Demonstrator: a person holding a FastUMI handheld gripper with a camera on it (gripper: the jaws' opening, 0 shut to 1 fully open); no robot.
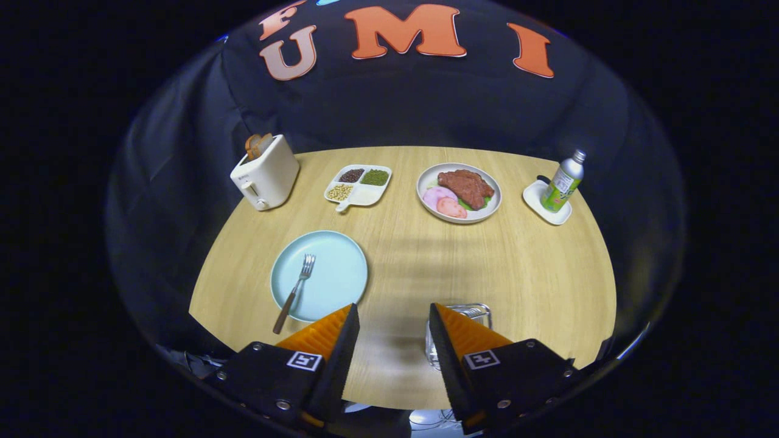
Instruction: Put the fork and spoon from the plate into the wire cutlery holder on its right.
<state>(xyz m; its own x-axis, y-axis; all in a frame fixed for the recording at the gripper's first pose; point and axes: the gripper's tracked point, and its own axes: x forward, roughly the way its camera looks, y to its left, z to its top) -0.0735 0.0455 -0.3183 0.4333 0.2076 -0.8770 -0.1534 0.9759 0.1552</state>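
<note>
in the gripper view the hand-held gripper [394, 316] hangs above the near edge of the round light wooden desk [426, 267], its fingers spread wide with nothing between them. just ahead of the left finger lies the round pale blue plate [335, 267], and on it rests the metal fork with a brown wooden handle [294, 292], tines pointing away, handle end reaching over the plate's near rim. the wire cutlery holder [475, 313] stands right of the plate, partly hidden behind the right finger. beyond, from left to right: a white toaster with bread [266, 173], a white divided tray of beans [358, 185], a plate of meat [459, 191], and a green bottle [565, 182] on a small white dish [538, 204].
</note>
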